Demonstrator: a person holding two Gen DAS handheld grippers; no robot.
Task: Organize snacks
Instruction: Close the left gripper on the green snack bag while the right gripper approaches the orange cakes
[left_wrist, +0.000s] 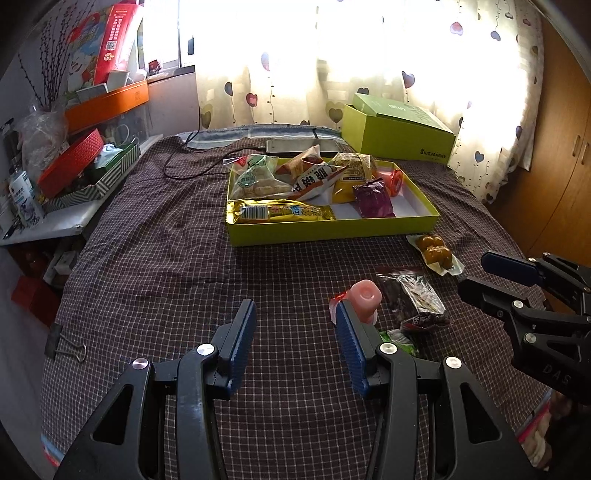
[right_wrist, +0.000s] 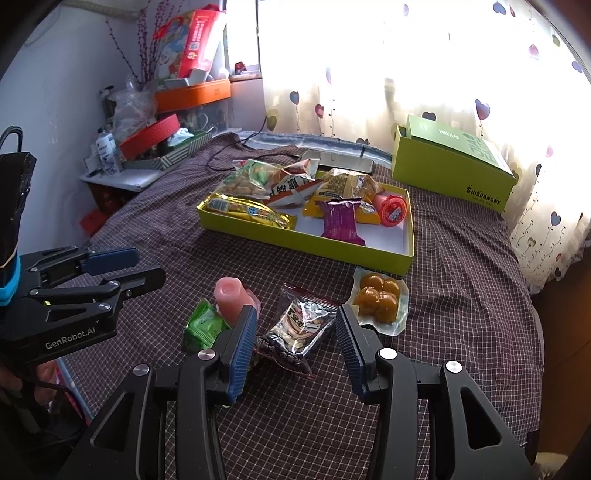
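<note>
A lime-green tray (left_wrist: 332, 229) (right_wrist: 295, 242) sits mid-bed and holds several snack packs. In front of it lie a pink jelly cup (left_wrist: 365, 295) (right_wrist: 231, 295), a clear bag of dark snacks (left_wrist: 413, 299) (right_wrist: 303, 325), a pack of yellow-brown balls (left_wrist: 436, 253) (right_wrist: 380, 299) and a small green packet (left_wrist: 400, 338) (right_wrist: 203, 326). My left gripper (left_wrist: 297, 339) (right_wrist: 149, 265) is open and empty over bare bedspread, its right finger just beside the jelly cup. My right gripper (right_wrist: 295, 339) (left_wrist: 476, 273) hangs open over the clear bag, which lies between its fingers with the pads off it.
A green box with its lid (left_wrist: 399, 136) (right_wrist: 450, 170) stands at the back right by the curtain. A cluttered side table (left_wrist: 74, 177) (right_wrist: 147, 162) lines the bed's left edge. A binder clip (left_wrist: 66, 349) lies near the left edge. A wooden wardrobe (left_wrist: 554, 166) is on the right.
</note>
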